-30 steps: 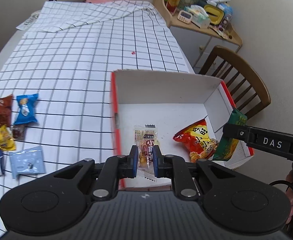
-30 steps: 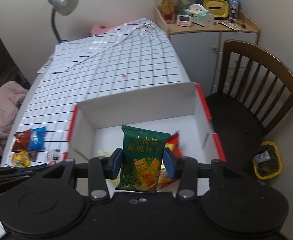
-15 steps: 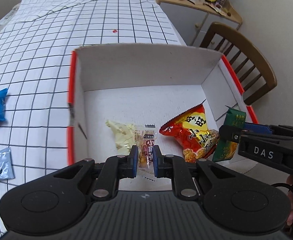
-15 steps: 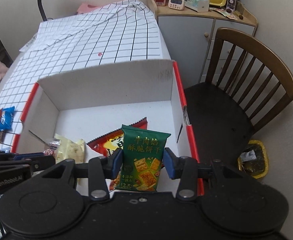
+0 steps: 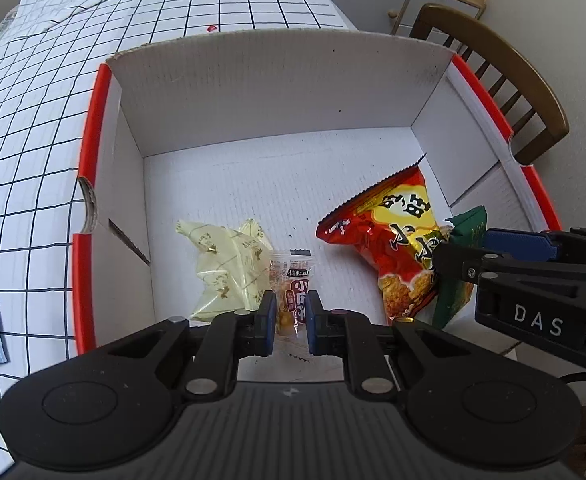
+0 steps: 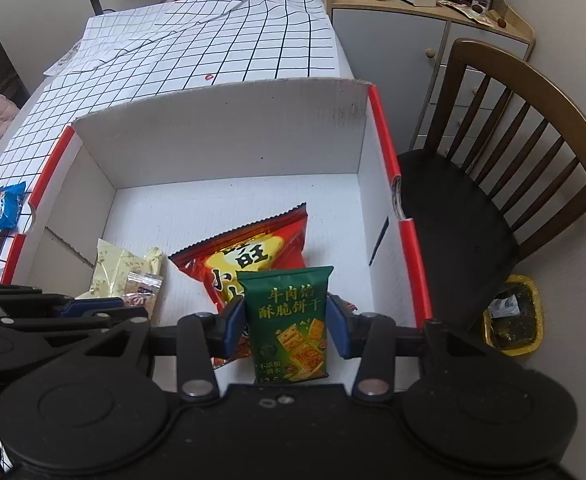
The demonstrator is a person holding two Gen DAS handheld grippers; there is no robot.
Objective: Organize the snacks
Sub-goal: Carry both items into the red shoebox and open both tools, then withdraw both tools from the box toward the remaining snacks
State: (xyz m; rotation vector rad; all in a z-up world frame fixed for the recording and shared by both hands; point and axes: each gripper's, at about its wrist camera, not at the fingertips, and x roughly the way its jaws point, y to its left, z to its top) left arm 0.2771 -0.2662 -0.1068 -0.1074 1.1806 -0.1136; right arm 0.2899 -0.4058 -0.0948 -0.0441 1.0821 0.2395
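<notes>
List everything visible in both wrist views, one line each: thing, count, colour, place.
cardboard box: 1, white with red rims, on the table
red chip bag: 1, red-yellow, on box floor, right side
pale yellow packet: 1, on box floor, left side
clear small snack: 1, held over the box
green biscuit pack: 1, held over the box
loose snacks: several, blue, red, yellow, on cloth left of box
checked tablecloth: 1, white-black
wooden chair: 1, brown, right of box
yellow bin: 1, on the floor
left gripper: shut on clear snack
right gripper: shut on green pack

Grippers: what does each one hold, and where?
Left gripper pinches the clear candy packet low; right gripper clamps the green cracker pack mid-sides.
</notes>
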